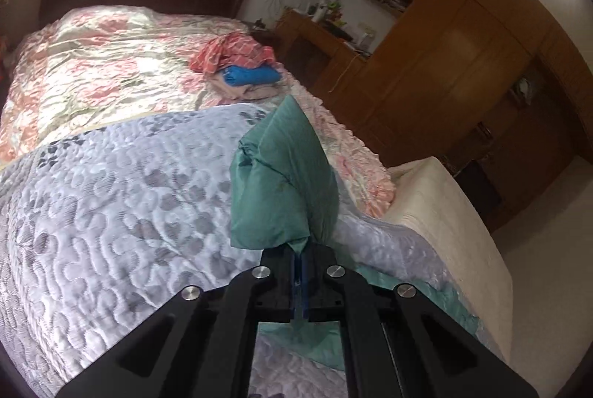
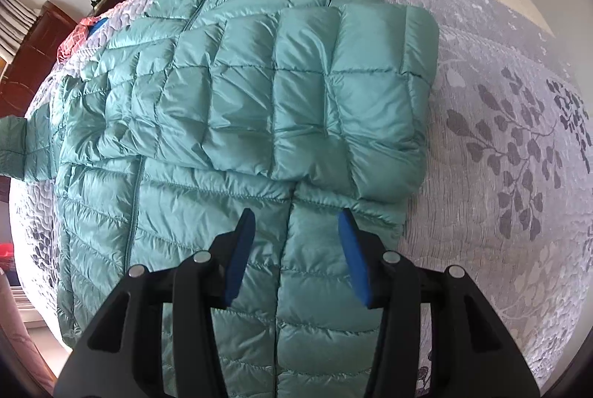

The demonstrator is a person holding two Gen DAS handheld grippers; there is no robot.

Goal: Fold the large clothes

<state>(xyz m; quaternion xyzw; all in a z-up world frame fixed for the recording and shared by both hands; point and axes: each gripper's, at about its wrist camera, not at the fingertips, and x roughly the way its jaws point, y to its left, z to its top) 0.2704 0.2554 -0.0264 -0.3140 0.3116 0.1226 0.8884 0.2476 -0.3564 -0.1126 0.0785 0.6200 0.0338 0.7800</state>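
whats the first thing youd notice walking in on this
A shiny teal puffer jacket lies spread across the grey leaf-patterned quilt, one sleeve already folded over its chest. The left gripper is shut on a bunched piece of the jacket and holds it up off the bed, while the right gripper hangs open above the lower front. Farther up the bed sits a small pile of clothes.

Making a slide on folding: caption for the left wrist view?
Left claw shut on a teal puffer jacket's sleeve, lifted above the grey quilted bedspread.
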